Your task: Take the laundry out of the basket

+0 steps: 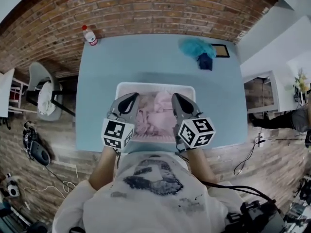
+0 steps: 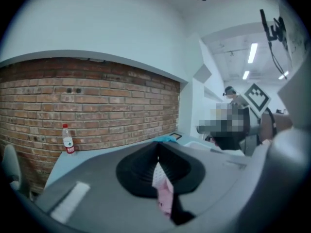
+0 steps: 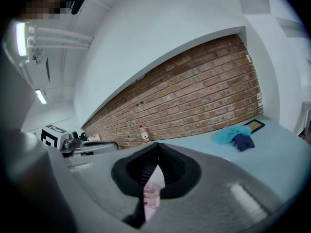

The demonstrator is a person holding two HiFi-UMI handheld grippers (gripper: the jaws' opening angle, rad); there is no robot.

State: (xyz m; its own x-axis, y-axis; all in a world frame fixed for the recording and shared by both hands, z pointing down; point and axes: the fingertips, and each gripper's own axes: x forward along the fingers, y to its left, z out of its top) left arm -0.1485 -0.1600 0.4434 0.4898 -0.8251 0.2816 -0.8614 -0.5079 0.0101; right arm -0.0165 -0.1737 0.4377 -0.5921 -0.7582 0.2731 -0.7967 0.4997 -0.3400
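Centrally on the blue table (image 1: pixel 146 62) a white basket (image 1: pixel 155 85) is set, filled with pink laundry (image 1: pixel 158 113); one fold is clamped in the closed left gripper (image 1: pixel 132 100), another in the closed right gripper (image 1: pixel 176 100)

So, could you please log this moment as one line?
left gripper: shut on pink fabric laundry; right gripper: shut on pink fabric laundry; white plastic basket: on light-blue table

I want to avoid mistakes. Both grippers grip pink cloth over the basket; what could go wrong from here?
The left gripper and right gripper each pinch only a fold of the pink laundry; it may slip out.
Tangled pieces could drag the basket off the table's near edge.
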